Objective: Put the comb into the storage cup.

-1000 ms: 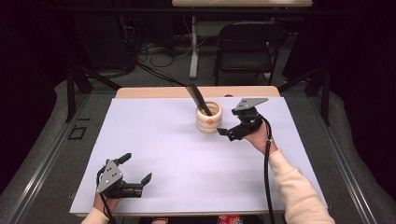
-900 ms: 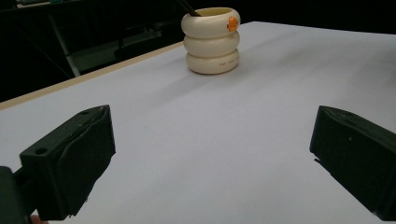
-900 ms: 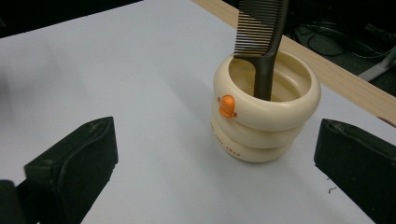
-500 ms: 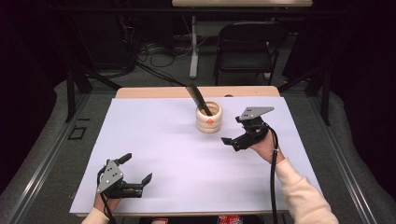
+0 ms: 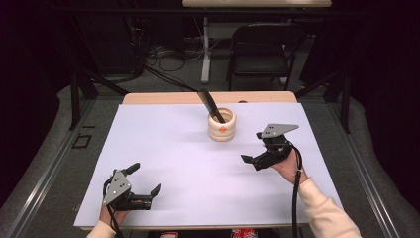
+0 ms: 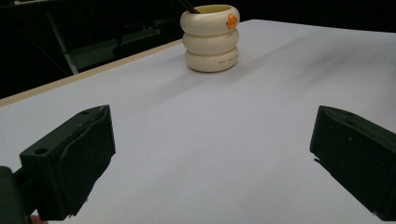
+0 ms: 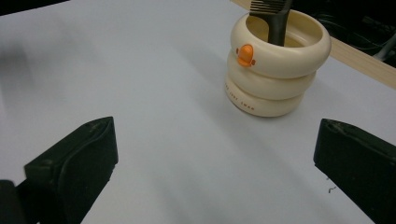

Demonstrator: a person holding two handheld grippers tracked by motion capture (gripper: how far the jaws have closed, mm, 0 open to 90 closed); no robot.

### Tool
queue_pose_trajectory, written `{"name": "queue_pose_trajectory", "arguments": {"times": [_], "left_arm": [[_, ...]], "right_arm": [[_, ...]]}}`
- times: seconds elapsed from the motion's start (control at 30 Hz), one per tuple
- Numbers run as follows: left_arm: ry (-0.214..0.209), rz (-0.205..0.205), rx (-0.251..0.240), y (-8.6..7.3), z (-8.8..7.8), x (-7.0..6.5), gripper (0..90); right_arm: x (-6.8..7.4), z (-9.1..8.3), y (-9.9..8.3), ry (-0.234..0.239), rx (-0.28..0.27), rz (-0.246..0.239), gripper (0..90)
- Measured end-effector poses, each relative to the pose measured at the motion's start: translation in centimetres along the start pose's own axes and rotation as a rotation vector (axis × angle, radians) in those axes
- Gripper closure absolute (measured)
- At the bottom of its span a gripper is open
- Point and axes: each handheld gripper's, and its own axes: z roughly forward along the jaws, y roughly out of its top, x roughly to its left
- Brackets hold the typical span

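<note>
Cream cup [image 5: 221, 125] holding a comb [image 5: 210, 105] stands at the table's [image 5: 163, 148] far middle.
Cup looks rigid, smooth, tippable: best gripped across its ribbed wall; comb light, stiff. Right gripper [image 5: 252, 148] and left gripper [image 5: 146, 179] both gape, empty.

I'm working in a lab or recording studio: black drapes surround the desk [image 5: 148, 148], which wears a plain white sheet. Behind it I see loose cables on the grey floor [image 5: 163, 54], a folding chair [image 5: 260, 49] and metal stand legs [image 5: 81, 91].
</note>
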Motion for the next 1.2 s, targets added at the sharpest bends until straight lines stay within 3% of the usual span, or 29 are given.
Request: {"name": "queue_pose_trajectory", "arguments": {"times": [0.47,1.2], "left_arm": [[-0.002,0.0,0.001,0.0,0.0,0.0,0.2],[0.002,-0.003,0.004,0.0,0.0,0.0,0.1]], "right_arm": [[1.1,-1.1,-1.8,-0.017,-0.001,-0.014,0.0],[2.3,-3.2,-4.4,-0.06,-0.048,-0.018,0.0]]}}
